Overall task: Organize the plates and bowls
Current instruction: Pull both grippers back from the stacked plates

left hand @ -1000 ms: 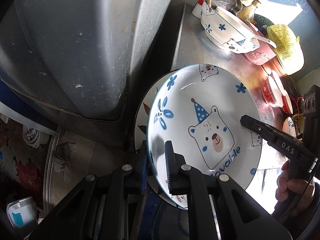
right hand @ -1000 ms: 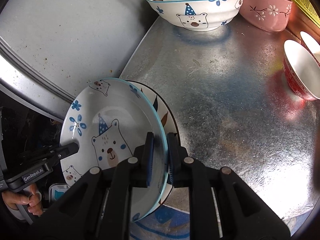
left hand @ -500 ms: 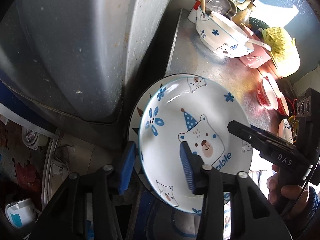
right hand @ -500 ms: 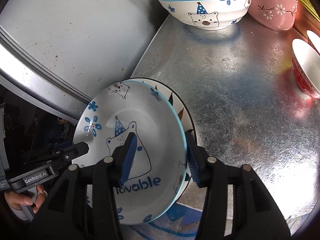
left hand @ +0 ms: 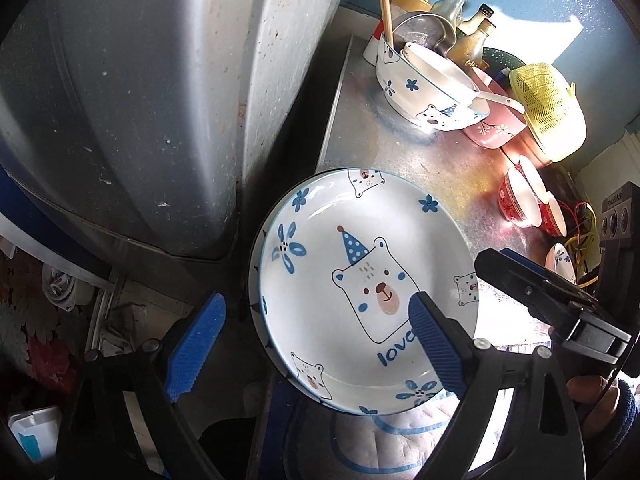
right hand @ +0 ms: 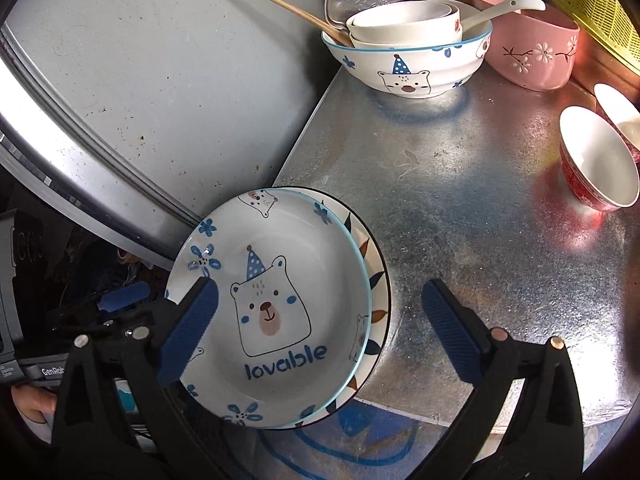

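Observation:
A white bear plate (right hand: 280, 292) with blue flowers and the word "lovable" lies stacked on a leaf-patterned plate (right hand: 374, 276) at the near left corner of the metal counter (right hand: 460, 220). The bear plate also shows in the left wrist view (left hand: 360, 280). My left gripper (left hand: 316, 344) is open, its fingers either side of the plate's left rim. My right gripper (right hand: 320, 328) is open, its fingers apart over the plates' right side. Neither grips anything. A big bear bowl (right hand: 404, 64) holding smaller white bowls stands at the back.
A pink flowered bowl (right hand: 528, 52) with a white spoon, a yellow basket (right hand: 592, 4) and bottles stand at the back. Red bowls (right hand: 596, 168) sit at the right. A grey appliance (left hand: 160, 100) stands left of the counter.
Both grippers have opened and let go of the bear plate's rim. The plate has settled flat on the leaf plate. Both grippers have pulled back a little.

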Tool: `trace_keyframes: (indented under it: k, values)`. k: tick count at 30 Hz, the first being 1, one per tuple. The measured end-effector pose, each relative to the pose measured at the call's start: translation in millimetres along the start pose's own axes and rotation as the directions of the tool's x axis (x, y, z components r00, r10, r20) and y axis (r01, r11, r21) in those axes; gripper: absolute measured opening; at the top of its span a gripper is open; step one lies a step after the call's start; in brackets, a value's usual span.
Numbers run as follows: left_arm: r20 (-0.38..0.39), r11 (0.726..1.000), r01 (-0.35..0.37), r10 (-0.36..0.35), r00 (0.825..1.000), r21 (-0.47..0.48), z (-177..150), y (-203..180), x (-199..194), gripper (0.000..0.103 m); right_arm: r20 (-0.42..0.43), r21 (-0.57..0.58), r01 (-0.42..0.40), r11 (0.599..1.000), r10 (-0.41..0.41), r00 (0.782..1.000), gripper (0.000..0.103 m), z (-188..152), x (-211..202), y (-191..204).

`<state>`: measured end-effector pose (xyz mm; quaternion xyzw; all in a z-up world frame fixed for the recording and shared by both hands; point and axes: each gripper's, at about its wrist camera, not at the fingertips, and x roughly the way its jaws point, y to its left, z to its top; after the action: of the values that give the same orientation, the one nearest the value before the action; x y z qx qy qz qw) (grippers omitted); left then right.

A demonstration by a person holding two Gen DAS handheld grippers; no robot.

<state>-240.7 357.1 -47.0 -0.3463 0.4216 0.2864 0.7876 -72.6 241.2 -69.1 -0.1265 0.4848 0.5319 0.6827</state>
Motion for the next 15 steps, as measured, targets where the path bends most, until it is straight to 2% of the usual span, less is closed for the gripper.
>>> trace_keyframes:
  k: [4, 15]
  values:
    - [0.006, 1.0, 0.009, -0.009, 1.0, 0.017, 0, -5, -3, 0.1, 0.017, 0.021, 0.001, 1.0, -0.001, 1.0, 0.103, -3, -15, -3]
    - [0.021, 0.998, 0.038, -0.039, 0.999, 0.056, 4, -22, -11, 0.1, 0.062, 0.083, 0.023, 0.996, -0.028, 0.998, 0.103, -11, -42, -10]
